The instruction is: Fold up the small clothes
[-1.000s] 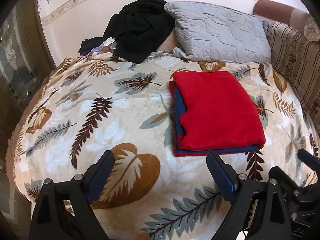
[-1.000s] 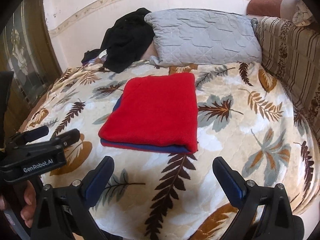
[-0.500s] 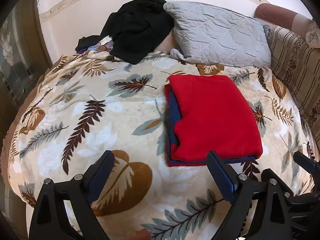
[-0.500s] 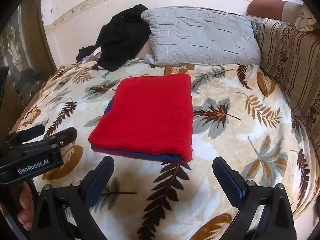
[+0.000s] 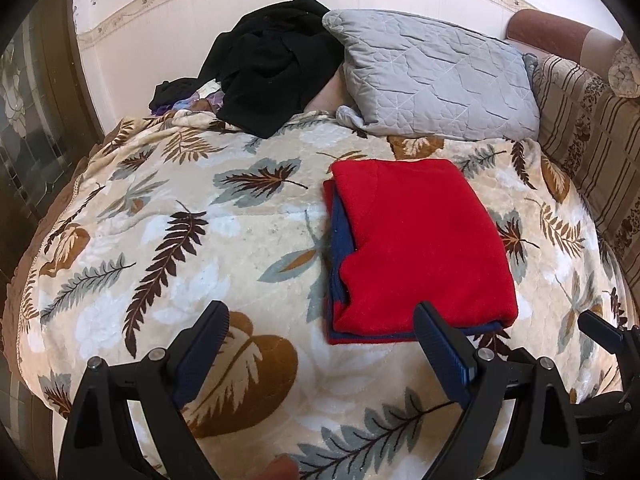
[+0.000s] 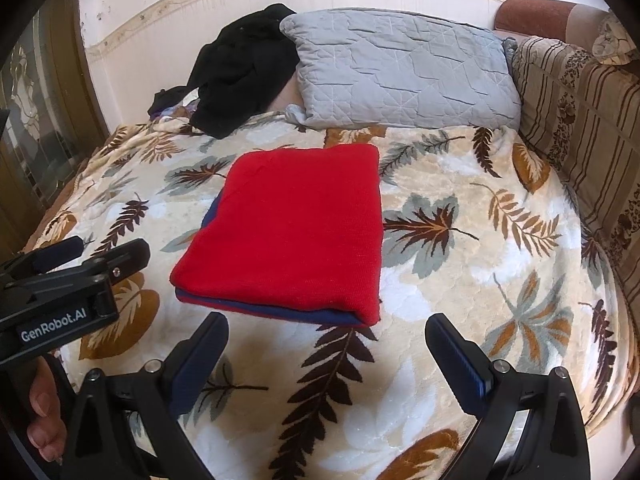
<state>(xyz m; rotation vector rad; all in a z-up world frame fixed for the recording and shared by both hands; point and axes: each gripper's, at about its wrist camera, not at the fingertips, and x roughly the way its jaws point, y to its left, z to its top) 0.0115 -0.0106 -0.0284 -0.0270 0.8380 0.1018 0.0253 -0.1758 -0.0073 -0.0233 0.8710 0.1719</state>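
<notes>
Red garment (image 6: 294, 232) looks folded — blue layers beneath, perhaps lining; left gripper (image 5: 320, 352) and right gripper (image 6: 326, 360) both agape, empty; next, probably the black clothes (image 5: 272, 60).

My right gripper (image 6: 326, 354) hangs wide open and empty over the near edge of the bed (image 6: 460, 280), just short of the folded red garment (image 6: 296, 232) lying on a blue one (image 6: 280, 312), with my left gripper (image 6: 72, 256) off toward the bed's left edge.
</notes>
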